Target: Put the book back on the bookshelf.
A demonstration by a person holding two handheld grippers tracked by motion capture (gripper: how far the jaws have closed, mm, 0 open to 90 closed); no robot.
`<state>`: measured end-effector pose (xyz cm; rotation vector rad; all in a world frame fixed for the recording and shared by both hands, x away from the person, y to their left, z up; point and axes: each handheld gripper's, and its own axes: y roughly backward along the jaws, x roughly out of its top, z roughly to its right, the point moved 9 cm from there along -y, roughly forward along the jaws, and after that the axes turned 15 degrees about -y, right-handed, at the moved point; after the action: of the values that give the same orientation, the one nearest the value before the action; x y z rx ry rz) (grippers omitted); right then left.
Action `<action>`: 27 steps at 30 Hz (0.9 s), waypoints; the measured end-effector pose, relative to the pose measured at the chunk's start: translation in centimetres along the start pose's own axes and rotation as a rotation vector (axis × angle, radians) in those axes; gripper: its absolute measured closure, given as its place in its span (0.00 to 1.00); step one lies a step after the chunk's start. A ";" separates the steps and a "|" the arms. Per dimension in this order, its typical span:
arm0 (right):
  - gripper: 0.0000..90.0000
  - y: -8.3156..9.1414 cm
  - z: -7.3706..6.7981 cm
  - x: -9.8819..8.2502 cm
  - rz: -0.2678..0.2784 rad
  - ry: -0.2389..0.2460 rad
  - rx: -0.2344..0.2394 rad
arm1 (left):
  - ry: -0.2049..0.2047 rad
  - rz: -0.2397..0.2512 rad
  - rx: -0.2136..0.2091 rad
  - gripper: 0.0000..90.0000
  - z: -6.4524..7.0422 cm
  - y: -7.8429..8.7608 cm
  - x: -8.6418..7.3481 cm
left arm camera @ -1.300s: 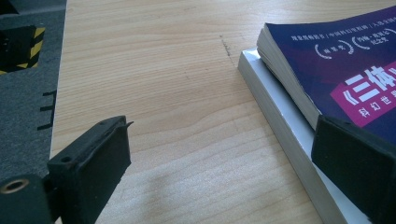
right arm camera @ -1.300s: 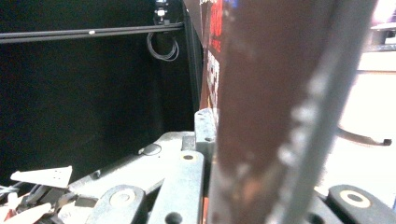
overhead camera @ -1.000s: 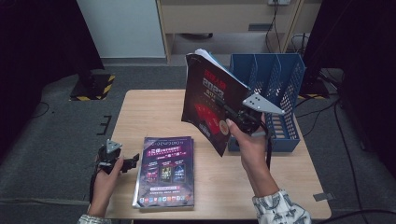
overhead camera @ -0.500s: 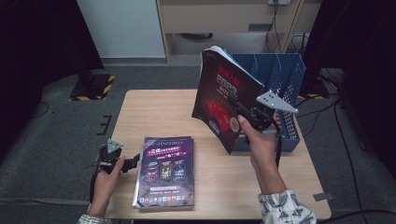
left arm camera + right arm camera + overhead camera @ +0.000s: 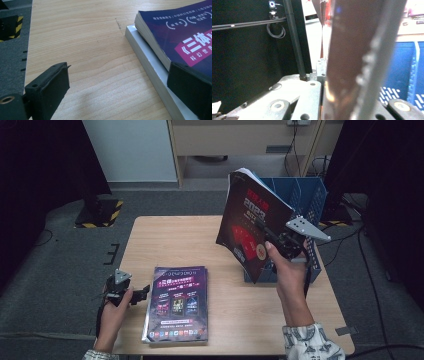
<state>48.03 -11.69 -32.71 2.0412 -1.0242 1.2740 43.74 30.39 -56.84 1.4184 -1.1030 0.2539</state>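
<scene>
A dark red book (image 5: 247, 227) stands upright and tilted in the air over the table's right half, with my right gripper (image 5: 280, 242) shut on its lower edge. In the right gripper view the book's cover (image 5: 357, 62) rises close between the jaws. Just behind and to the right of the book is a blue file rack (image 5: 307, 195). My left gripper (image 5: 142, 292) rests at the table's left front, open, beside a purple book (image 5: 175, 302). In the left gripper view this purple book (image 5: 180, 32) lies on a white one (image 5: 150, 70); my left gripper (image 5: 120, 85) has nothing between its jaws.
The wooden table (image 5: 175, 240) has bare room at its back left. The rack's slotted dividers (image 5: 407, 70) show beyond the held book. Grey floor, cables and a black stand with yellow stripes (image 5: 97, 212) surround the table.
My right hand has carried the red book to the right, closer to the blue rack. The left hand and the purple book have stayed where they were.
</scene>
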 end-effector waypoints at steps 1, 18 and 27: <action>0.97 0.2 0.3 0.2 0.003 0.001 -0.010 | -0.003 -0.002 0.001 0.04 0.0 0.0 0.0; 0.97 1.8 2.3 1.4 0.014 0.009 -0.072 | -0.004 0.001 0.001 0.04 0.1 -0.1 0.0; 0.97 2.7 3.5 2.0 0.021 0.025 -0.119 | -0.007 -0.001 0.005 0.04 0.0 -0.1 0.0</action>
<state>48.13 -16.51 -32.23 1.9254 -1.0858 1.2167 43.80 30.33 -56.88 1.4256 -1.1081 0.2510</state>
